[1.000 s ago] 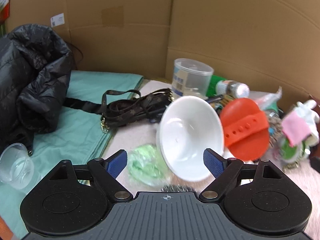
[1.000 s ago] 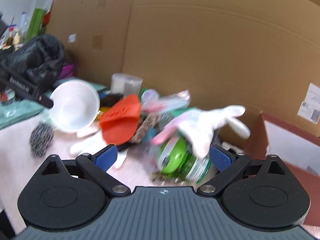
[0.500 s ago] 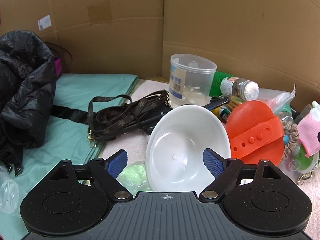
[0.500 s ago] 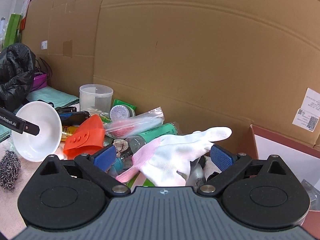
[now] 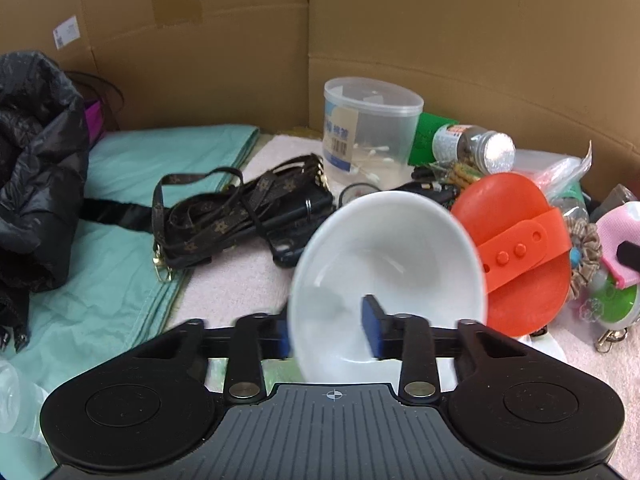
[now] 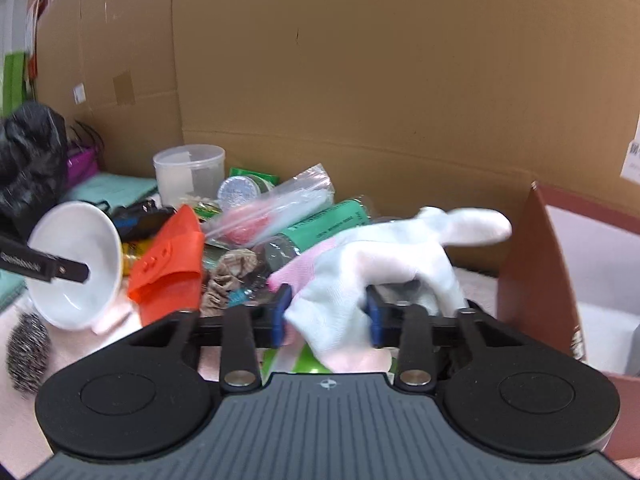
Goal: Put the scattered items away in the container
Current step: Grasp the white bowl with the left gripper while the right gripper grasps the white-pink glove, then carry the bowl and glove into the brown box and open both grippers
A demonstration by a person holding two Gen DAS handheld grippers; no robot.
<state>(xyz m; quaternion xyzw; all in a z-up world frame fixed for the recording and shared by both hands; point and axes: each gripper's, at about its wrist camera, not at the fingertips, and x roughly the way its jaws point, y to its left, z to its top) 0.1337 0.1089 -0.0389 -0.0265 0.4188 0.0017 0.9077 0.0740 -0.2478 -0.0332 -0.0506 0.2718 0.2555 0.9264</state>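
I am holding two grippers, and each one is gripping one thing. My left gripper [image 5: 329, 334] is pinching the near wall of the one white bowl [image 5: 390, 276], one blue pad outside the rim and one inside, with the bowl tipped so its hollow is facing the camera. My right gripper [image 6: 327, 318] is clamping the one white glove [image 6: 384, 264] with its pink cuff, the glove's fingers sticking out to the right. Only the right wrist view is showing the container, a brown box [image 6: 532, 280] with a pale interior, sitting just to the right of the glove; it is also showing the one steel scourer [image 6: 28, 354] lying below the bowl, and my left gripper's finger reaching into that bowl. Only the left wrist view is showing the one dark patterned strap [image 5: 240, 208] coiled on the pink mat and teal cloth [image 5: 120, 280], and the black jacket [image 5: 36, 176] is showing far more fully there. Both views are sharing one clear tub [image 5: 370, 132], one orange silicone scrubber [image 5: 516, 252], one foil-capped jar [image 5: 476, 152] and a cardboard wall [image 6: 360, 80] standing behind the pile. The green bottle [image 6: 324, 222] and the zip bag [image 6: 276, 208] are showing clearly only on the right.
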